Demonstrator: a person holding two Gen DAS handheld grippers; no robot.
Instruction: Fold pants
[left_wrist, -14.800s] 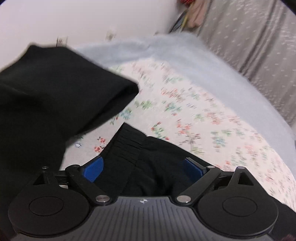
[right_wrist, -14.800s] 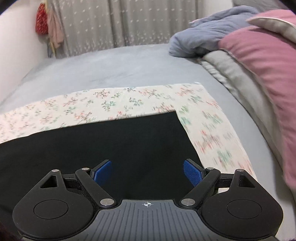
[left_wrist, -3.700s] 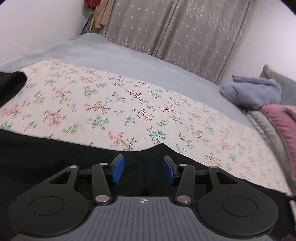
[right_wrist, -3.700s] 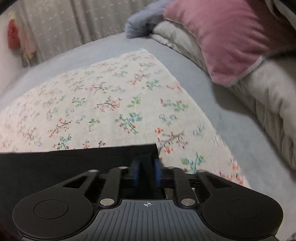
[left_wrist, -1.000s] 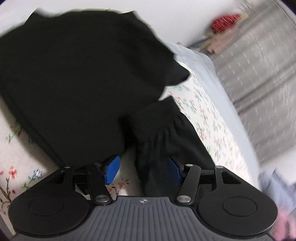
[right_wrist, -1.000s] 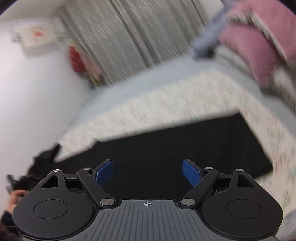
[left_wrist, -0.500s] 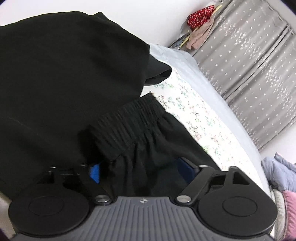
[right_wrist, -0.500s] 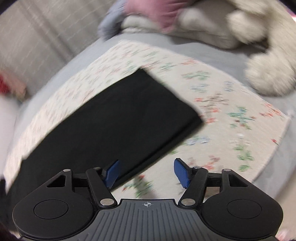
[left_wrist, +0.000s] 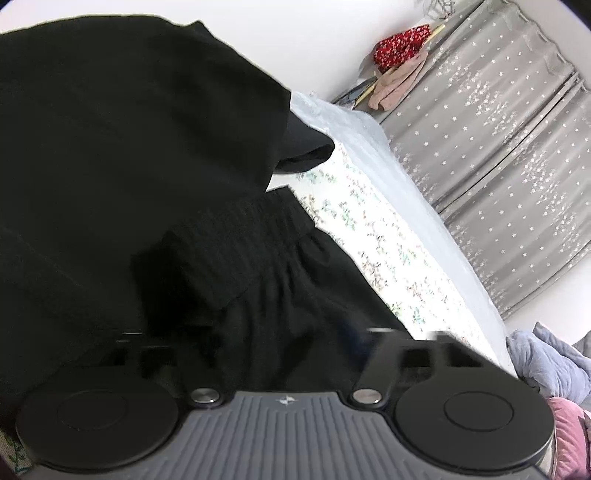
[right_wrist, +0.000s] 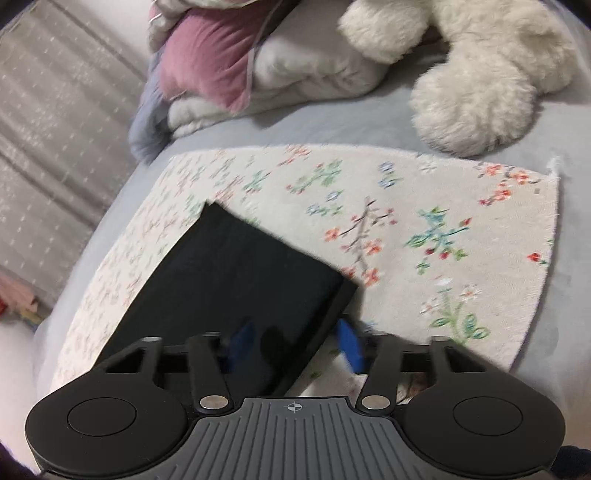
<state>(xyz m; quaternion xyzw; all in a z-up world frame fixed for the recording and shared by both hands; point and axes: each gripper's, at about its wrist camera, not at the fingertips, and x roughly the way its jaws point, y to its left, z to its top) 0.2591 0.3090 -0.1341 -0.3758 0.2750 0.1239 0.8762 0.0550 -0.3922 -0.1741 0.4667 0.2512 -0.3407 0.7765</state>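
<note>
The black pants lie on a floral cloth (right_wrist: 424, 229) on the bed. In the left wrist view their ribbed waistband (left_wrist: 236, 236) lies just ahead of my left gripper (left_wrist: 255, 332), whose jaws are spread wide over the black fabric; the fingers are dark and blurred. In the right wrist view the pants' leg end (right_wrist: 236, 280) lies flat, and my right gripper (right_wrist: 295, 341) is open with the leg's near corner between its blue pads, which do not pinch it.
A large black garment (left_wrist: 110, 147) fills the left of the left wrist view. A white plush toy (right_wrist: 472, 96), a pink pillow (right_wrist: 210, 55) and grey bedding lie beyond the floral cloth. Grey curtains (left_wrist: 498, 147) hang behind the bed.
My right gripper has moved down to the leg end and its pads have come closer together. My left gripper has moved forward over the waistband.
</note>
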